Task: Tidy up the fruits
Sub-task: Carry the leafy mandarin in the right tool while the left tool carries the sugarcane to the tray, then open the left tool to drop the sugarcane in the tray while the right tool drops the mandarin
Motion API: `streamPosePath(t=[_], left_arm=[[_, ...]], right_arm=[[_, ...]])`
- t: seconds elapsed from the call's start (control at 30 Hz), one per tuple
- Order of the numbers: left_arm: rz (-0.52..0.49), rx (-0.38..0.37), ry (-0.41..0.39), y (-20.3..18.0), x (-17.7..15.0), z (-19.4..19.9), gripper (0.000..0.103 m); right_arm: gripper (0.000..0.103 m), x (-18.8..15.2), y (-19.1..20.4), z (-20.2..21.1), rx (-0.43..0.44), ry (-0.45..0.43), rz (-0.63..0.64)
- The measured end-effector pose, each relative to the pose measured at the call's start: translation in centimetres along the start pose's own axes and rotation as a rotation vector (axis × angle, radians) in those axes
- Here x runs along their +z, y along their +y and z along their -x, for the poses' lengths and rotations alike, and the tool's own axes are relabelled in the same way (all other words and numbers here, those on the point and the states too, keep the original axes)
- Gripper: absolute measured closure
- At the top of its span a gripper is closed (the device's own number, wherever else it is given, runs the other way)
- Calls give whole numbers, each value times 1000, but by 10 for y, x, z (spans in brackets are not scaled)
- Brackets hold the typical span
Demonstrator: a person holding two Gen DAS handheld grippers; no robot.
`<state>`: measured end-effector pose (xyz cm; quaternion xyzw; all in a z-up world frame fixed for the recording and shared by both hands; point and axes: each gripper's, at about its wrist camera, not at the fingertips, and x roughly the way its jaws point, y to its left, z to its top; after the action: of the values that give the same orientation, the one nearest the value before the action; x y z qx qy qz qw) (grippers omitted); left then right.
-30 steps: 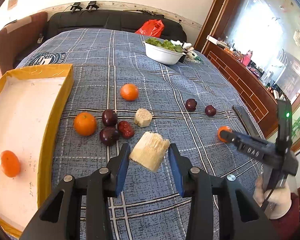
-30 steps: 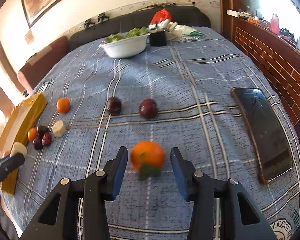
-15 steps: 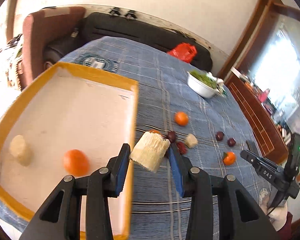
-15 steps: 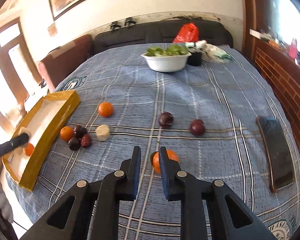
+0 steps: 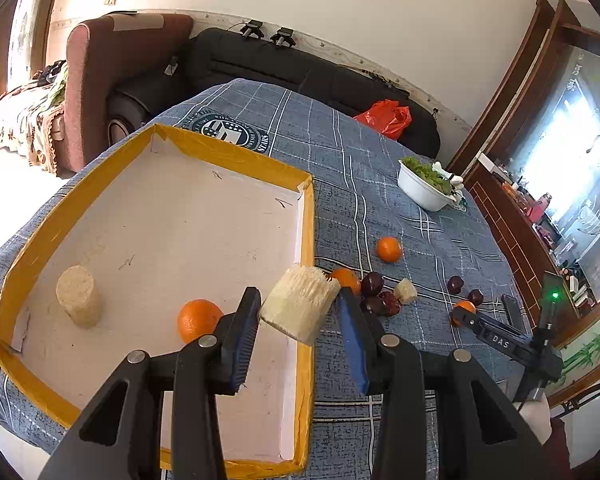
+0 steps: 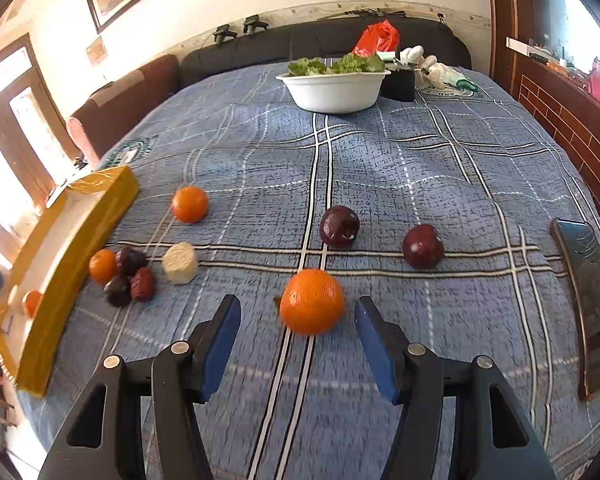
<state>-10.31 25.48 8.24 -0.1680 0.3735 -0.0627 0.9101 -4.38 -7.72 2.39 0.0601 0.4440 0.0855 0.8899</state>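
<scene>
Left gripper point(image 5: 298, 322) fingers clamped on pale fibrous chunk point(image 5: 300, 307), above yellow tray point(image 5: 307, 240) edge; right gripper point(image 6: 298, 344) fingers just opened, orange point(image 6: 312, 301) lying loose between them; best centred before closing

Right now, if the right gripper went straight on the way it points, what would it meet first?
The orange on the blue checked cloth. It lies just ahead of the right gripper, centred between the open jaws and untouched, though depth is hard to judge.

Black left gripper point(image 5: 298, 312), right gripper point(image 6: 298, 330): blue-padded jaws, silver screws (white "DAS" marking).
</scene>
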Motion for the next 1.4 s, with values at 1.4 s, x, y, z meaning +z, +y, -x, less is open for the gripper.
streamPosePath(t=[1.4], left_arm=[[201,121,61,115,43,-9,39]], right_arm=[[40,-30,282,-9,354,122,515]])
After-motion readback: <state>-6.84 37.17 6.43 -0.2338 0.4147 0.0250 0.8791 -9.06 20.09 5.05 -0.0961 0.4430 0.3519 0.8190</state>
